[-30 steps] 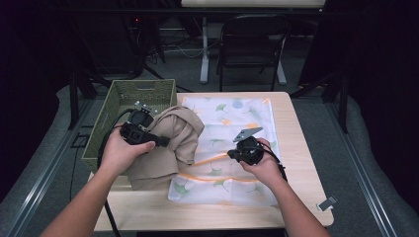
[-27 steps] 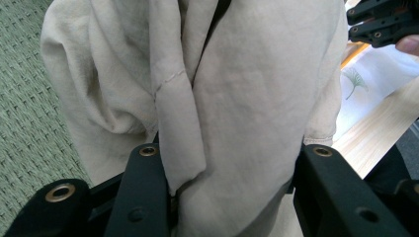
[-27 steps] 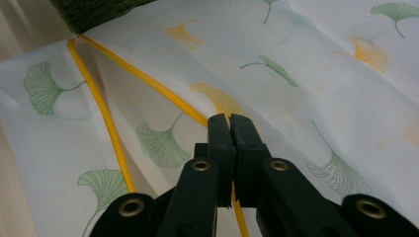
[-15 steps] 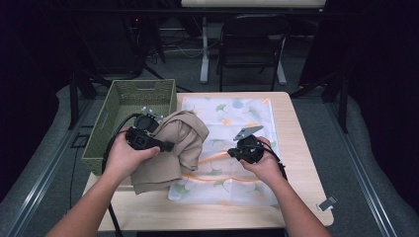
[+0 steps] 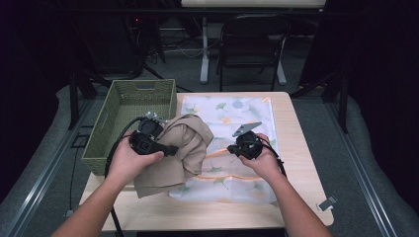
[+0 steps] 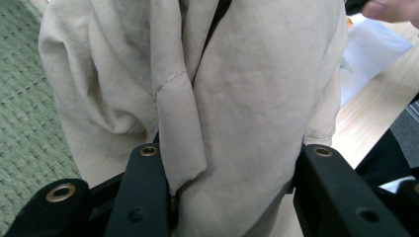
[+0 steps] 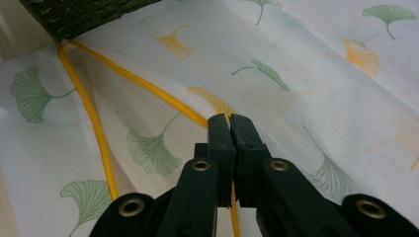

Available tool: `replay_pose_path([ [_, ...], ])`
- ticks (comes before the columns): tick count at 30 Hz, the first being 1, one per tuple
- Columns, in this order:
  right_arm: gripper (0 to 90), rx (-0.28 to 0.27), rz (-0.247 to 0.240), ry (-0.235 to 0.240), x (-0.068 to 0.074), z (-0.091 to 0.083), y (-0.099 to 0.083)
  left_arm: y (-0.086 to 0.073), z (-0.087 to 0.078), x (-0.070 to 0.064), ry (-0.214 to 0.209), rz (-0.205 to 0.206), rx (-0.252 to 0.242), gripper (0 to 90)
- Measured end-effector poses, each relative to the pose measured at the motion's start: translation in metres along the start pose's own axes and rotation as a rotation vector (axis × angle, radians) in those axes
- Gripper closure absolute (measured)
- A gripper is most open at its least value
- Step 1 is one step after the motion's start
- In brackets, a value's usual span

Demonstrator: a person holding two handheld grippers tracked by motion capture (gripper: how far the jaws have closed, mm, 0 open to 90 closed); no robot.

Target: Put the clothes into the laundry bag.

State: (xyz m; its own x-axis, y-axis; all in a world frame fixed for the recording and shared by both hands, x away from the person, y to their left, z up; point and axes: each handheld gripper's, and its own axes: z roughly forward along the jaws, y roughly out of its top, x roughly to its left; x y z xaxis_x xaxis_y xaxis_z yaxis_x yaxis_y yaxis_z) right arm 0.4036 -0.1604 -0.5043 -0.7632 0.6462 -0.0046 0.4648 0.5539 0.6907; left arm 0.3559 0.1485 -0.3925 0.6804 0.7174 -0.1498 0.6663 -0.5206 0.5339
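The left gripper (image 5: 170, 149) clamps the bunched beige cloth garment (image 5: 180, 150); the right gripper (image 7: 230, 121), jaws together, pinches the yellow-edged leaf-print fabric (image 7: 306, 94).

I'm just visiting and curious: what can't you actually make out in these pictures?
- Left gripper jaw tips: high view, buried in beige garment.
- Green basket contents: high view, too dark inside.
- Small grey item at table corner: too small to identify.

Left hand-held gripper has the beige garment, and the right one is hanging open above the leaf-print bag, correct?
Not quite. The left hand-held gripper does hold the beige garment, but the right hand-held gripper is not open: the right gripper view shows its jaws pressed shut on the yellow edge of the leaf-print bag.
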Motion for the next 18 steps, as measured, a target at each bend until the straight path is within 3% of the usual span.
replay_pose_path([
  [9, 88.4, 0.01, 0.005, -0.011, -0.01, 0.002, 0.008, -0.001, 0.004, -0.012, -0.018, 0.034, 0.008, 62.3],
  [11, 88.4, 0.006, 0.019, 0.003, -0.013, 0.003, 0.01, -0.002, 0.005, -0.014, -0.019, 0.036, 0.001, 62.3],
  [18, 88.4, 0.013, 0.005, -0.014, -0.015, 0.0, 0.018, -0.009, 0.01, -0.019, -0.033, 0.044, -0.019, 62.4],
])
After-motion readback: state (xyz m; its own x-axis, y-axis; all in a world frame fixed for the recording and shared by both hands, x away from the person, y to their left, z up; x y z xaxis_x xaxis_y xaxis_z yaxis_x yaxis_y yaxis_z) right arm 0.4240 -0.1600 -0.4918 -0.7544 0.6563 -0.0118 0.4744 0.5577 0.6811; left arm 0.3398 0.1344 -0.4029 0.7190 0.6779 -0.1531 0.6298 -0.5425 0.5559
